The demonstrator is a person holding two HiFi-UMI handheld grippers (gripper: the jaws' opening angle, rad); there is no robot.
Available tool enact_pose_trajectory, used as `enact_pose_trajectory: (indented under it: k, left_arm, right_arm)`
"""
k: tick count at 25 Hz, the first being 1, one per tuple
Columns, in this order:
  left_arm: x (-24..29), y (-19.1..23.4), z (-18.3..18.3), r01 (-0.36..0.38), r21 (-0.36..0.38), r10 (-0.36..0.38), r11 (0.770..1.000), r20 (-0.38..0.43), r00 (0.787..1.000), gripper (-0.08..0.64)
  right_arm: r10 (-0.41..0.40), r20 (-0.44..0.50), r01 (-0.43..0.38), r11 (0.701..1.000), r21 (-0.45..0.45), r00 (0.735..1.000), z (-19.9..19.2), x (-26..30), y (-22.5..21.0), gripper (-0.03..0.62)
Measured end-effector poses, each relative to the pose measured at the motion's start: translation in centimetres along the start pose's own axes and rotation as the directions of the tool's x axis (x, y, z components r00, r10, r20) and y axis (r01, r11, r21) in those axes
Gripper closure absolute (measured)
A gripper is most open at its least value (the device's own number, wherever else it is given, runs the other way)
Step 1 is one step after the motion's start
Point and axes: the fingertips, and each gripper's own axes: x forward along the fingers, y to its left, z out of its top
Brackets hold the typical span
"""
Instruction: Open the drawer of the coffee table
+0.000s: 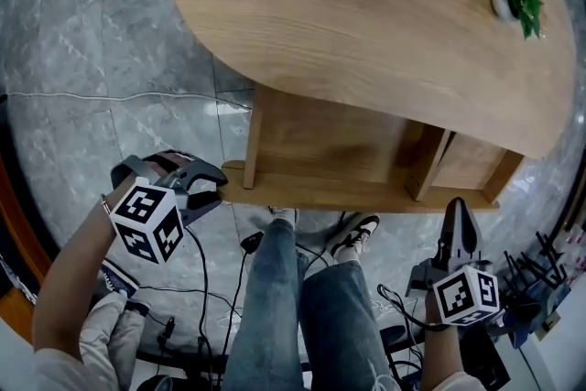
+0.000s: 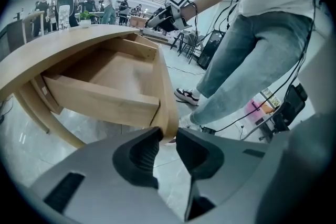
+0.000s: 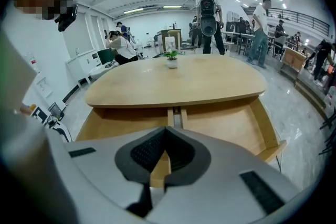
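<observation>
The oval wooden coffee table (image 1: 366, 14) has its drawer (image 1: 330, 137) pulled out toward me, with the long front panel (image 1: 357, 194) nearest. My left gripper (image 1: 212, 188) is at that panel's left end. In the left gripper view the jaws (image 2: 168, 139) stand narrowly apart with the drawer front's corner (image 2: 164, 92) pinched between the pads. My right gripper (image 1: 457, 208) hovers just off the panel's right part, apart from it. It is shut and empty (image 3: 165, 136), pointing at the divider of the drawer (image 3: 226, 123).
A small potted plant (image 1: 518, 3) stands on the table's far right. The holder's legs and shoes (image 1: 352, 238) are close under the drawer front. Cables (image 1: 206, 284) trail over the marble floor, and equipment (image 1: 531, 288) stands at the right. People stand in the background.
</observation>
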Motion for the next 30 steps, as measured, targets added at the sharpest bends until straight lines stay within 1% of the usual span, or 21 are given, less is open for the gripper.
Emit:
enact_pose_trajectory:
  k: [2, 7, 11, 15, 21, 26, 30]
  left_arm:
    - [0.5, 0.1, -0.3, 0.001, -0.003, -0.001, 1.0, -0.01, 1.0, 0.468]
    - [1.1, 0.2, -0.8, -0.01, -0.045, 0.01, 0.999, -0.004, 1.0, 0.462]
    - [2.0, 0.4, -1.3, -0.009, -0.047, 0.007, 0.999, -0.027, 1.0, 0.456]
    - [2.1, 0.8, -1.5, -0.015, -0.06, 0.013, 0.998, -0.028, 1.0, 0.453]
    - [2.2, 0.5, -1.9, -0.018, -0.057, 0.016, 0.998, -0.04, 0.999, 0.449]
    - [2.5, 0.5, -2.0, -0.033, -0.079, 0.029, 0.996, -0.052, 0.998, 0.44]
    - [2.6, 0.6, -2.0, -0.07, -0.107, 0.063, 0.992, -0.067, 0.996, 0.437]
  right_arm:
    - [0.004, 0.002, -0.004, 1.0, 0.002, 1.0, -0.1, 0.1, 0.1, 0.593]
    - [0.017, -0.001, -0.017, 1.0, -0.005, 1.0, -0.5, 0.3, 0.0, 0.592]
    - [0.021, -0.01, -0.021, 1.0, -0.003, 1.0, -0.9, 0.5, -0.1, 0.593]
    - [0.031, -0.022, -0.031, 1.0, 0.0, 0.999, -1.1, 0.7, 0.2, 0.593]
    - [0.04, -0.017, -0.04, 0.999, 0.003, 0.999, -1.4, 0.5, 1.0, 0.593]
    - [0.057, 0.005, -0.057, 0.998, -0.007, 0.998, -1.3, 0.3, 1.0, 0.592]
    - [0.07, 0.015, -0.07, 0.997, -0.013, 0.997, -1.3, -0.1, 1.0, 0.592]
